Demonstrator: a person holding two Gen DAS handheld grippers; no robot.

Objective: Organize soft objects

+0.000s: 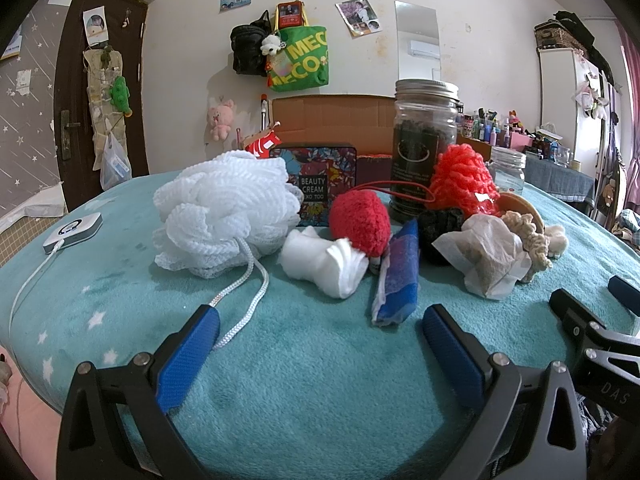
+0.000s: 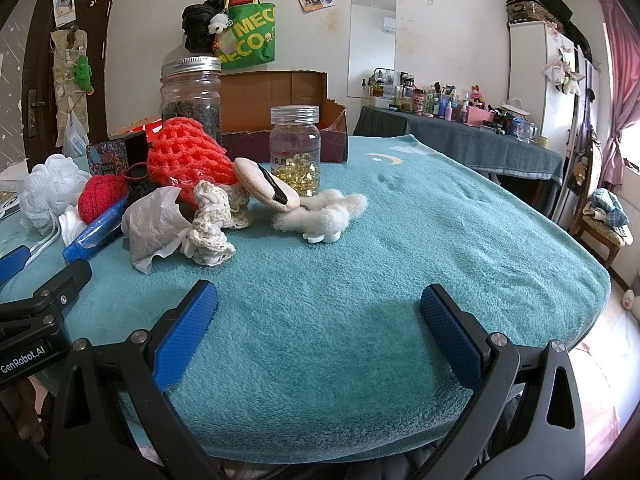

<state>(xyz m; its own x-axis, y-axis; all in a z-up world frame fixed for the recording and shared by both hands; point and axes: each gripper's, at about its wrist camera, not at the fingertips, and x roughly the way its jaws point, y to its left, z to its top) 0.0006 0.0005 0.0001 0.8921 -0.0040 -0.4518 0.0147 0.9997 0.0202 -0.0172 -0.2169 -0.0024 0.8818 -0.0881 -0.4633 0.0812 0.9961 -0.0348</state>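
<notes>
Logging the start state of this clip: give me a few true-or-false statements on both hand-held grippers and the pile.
1. Both the left hand-held gripper and the right hand-held gripper are open and empty. True.
2. The white mesh bath pouf lies at the right end of the pile. False: it is at the left end.
3. The capsule jar has its lid off. False: a clear lid is on.
4. The blue sponge lies on the teal blanket. True.

Fleecy teal blanket (image 2: 400,240); white mesh pouf (image 1: 224,208); clear glossy jar (image 2: 295,148), metal-lidded jar (image 1: 426,136).
</notes>
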